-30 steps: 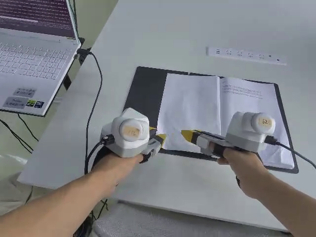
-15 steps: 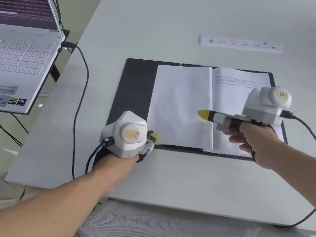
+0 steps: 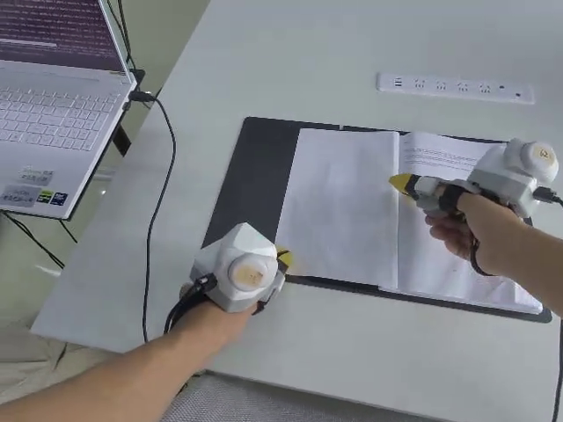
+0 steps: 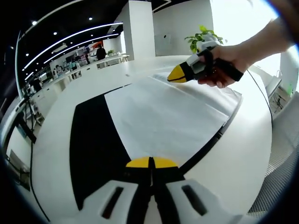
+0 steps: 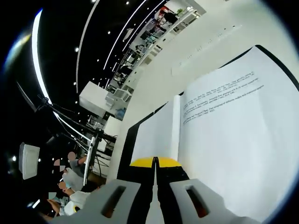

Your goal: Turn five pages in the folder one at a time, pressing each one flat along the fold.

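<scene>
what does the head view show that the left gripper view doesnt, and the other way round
The head view adds the open laptop, the power strip and the printed lines at the top of the right-hand sheet. The left gripper view adds a potted plant and ceiling light strips in the room beyond. Both share the black folder, its blank white page, and the right tongs, shut, over the paper near the fold.

Office: laptop (image 3: 54, 132), power strip (image 3: 455, 87)

A white workbench (image 3: 264, 53) holds a power strip (image 3: 453, 88), a laptop (image 3: 53, 105) sits alongside, and ceiling light strips (image 4: 74, 42) glow overhead.
</scene>
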{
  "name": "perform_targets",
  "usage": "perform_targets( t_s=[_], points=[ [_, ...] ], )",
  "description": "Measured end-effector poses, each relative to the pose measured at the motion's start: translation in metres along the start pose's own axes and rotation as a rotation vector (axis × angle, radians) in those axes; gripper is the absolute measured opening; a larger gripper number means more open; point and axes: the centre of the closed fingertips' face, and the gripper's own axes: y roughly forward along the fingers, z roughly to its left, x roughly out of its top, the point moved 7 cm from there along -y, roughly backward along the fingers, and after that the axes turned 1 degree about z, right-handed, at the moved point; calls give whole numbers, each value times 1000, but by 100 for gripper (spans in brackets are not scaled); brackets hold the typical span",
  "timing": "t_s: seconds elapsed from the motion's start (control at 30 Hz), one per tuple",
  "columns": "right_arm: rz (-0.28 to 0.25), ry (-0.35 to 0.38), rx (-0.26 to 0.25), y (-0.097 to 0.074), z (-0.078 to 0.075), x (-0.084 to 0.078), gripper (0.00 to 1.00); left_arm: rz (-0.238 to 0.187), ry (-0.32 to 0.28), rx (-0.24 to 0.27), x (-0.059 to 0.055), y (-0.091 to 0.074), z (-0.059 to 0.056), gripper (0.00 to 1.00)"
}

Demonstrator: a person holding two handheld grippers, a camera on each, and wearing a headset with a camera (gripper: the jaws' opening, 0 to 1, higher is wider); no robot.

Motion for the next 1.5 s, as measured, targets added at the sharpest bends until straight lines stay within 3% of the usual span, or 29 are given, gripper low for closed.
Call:
perform_targets(
  t_s=[0.23, 0.53, 0.73, 0.97, 1.17, 1.5],
  points=[
    [41, 35, -38, 23, -17, 21, 0, -3, 3, 3, -1, 1, 0, 0],
    [-22, 134, -25, 41, -30, 41, 0, -5, -3, 1, -2, 0, 0, 0],
    [-92, 190, -28, 53, -34, 58, 0, -7, 1, 6, -1, 0, -1, 0],
    [-158, 172, -54, 61, -31, 70, 0, -5, 4, -1, -1, -1, -1, 0],
    [-140, 170, -60, 61, -31, 68, 0, -5, 2, -2, -1, -1, -1, 0],
    [17, 182, -15, 44, -27, 41, 0, 2, -9, -3, 0, -1, 0, 0]
  ],
)
